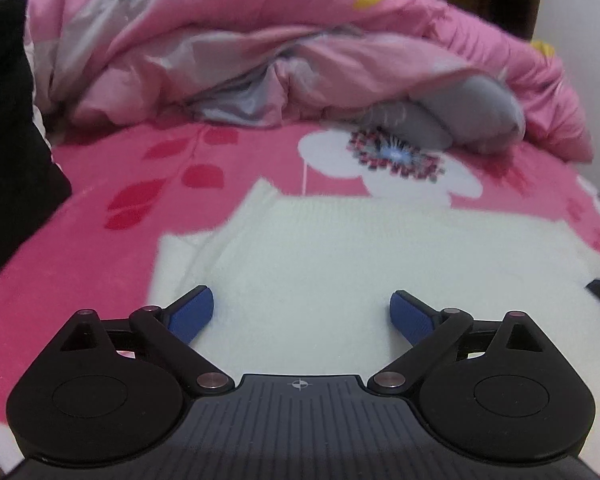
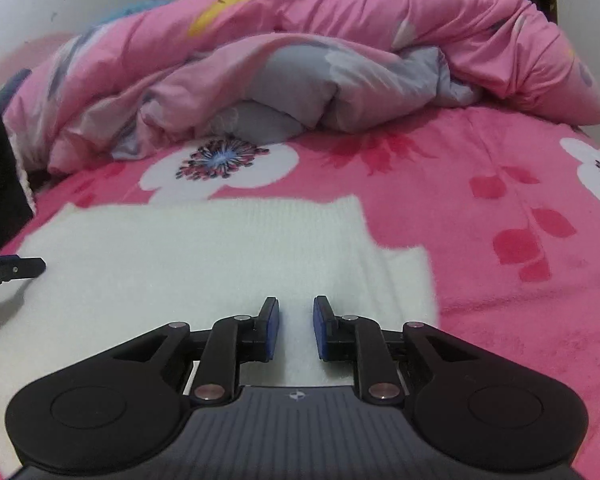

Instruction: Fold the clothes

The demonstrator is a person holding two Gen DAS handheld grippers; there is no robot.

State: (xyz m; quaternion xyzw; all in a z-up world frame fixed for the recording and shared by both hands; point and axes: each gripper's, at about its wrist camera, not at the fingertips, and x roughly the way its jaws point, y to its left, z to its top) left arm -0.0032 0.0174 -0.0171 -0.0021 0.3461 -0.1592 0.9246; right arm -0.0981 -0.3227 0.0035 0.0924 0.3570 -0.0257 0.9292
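A white knitted garment (image 1: 340, 264) lies flat on the bed's pink fleece blanket with white flower print (image 1: 100, 200), directly beneath and ahead of both tongs. Left tongs (image 1: 301, 314): spread wide, blue pads (image 1: 192, 314) over the garment, nothing between them. Right tongs (image 2: 296, 326): narrow gap, pads parallel, white knit visible through the gap; not gripping. A crumpled pink and grey quilt (image 2: 300, 60) lies beyond the garment, well apart.
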